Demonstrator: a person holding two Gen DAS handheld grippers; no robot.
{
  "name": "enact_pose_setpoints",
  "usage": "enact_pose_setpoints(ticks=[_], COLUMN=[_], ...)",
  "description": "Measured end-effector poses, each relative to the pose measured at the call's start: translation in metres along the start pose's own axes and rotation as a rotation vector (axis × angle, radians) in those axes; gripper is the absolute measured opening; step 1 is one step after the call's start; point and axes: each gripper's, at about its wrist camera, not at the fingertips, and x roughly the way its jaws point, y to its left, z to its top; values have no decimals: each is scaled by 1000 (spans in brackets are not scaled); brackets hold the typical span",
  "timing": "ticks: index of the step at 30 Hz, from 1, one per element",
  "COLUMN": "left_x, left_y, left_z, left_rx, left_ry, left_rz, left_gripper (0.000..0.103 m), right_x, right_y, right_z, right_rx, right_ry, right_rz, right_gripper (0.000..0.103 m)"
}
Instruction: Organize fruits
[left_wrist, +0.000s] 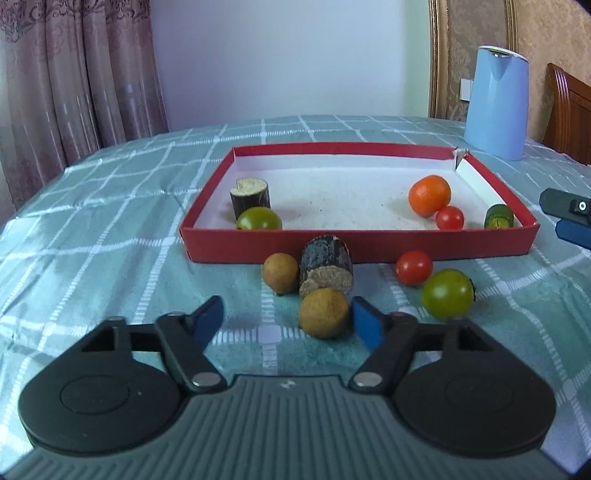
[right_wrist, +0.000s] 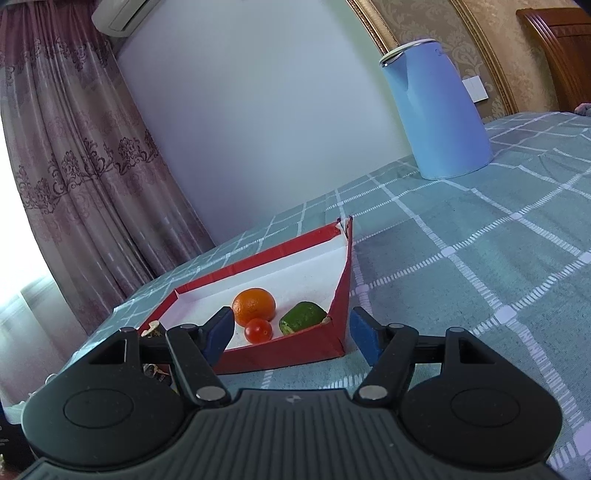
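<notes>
My left gripper (left_wrist: 290, 323) is open low over the cloth, with a brown round fruit (left_wrist: 324, 313) between its blue pads. The fruit sits close to the right pad and well clear of the left one. Behind it lie a dark cane piece (left_wrist: 325, 266), a second brown fruit (left_wrist: 280, 272), a red tomato (left_wrist: 413, 267) and a green tomato (left_wrist: 447, 293). The red box (left_wrist: 362, 243) holds an orange (left_wrist: 429, 194), a small tomato (left_wrist: 449, 218), a cucumber piece (left_wrist: 498, 216), a cane piece (left_wrist: 250, 197) and a green tomato (left_wrist: 258, 218). My right gripper (right_wrist: 293, 332) is open and empty before the box corner (right_wrist: 325, 343).
A light blue kettle (left_wrist: 495, 103) stands behind the box at the back right, also seen as the kettle (right_wrist: 439, 110) in the right wrist view. A wooden chair back (left_wrist: 569, 110) rises at the far right. Curtains hang at the left, past the table's rounded edge.
</notes>
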Motion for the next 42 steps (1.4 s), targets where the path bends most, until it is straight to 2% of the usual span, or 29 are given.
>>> enact_pose_setpoints(ticks=[3,8,10,21,27,36,42], left_x=[-2,-4,-4,-21,-31,-2,24], left_y=[0,-1,0,8,22,-1,-8], left_z=[-2,-4,-4,-4,19,52,59], left_rx=[4,9,6,-24,-52,-12,-12], left_ry=[-9,-17,-18,-60,-115,-137,-110], left_rz=[-23,-43,-48,-67,-51,-47,-32], left_gripper=[57,31,26,25,25,26,26], right_x=[0,0,0,-1,-1,0,0], right_y=[0,-1,-1,-1,-1,-2,-4], right_z=[0,0,0,0,1,1,1], right_rx=[4,5,5,10,11,18,29], right_ry=[-3,-3,-2,-5,-2,-7,-10], right_rz=[1,0,0,-1,2,7,20], right_gripper=[69,69,69,69,69,69,69])
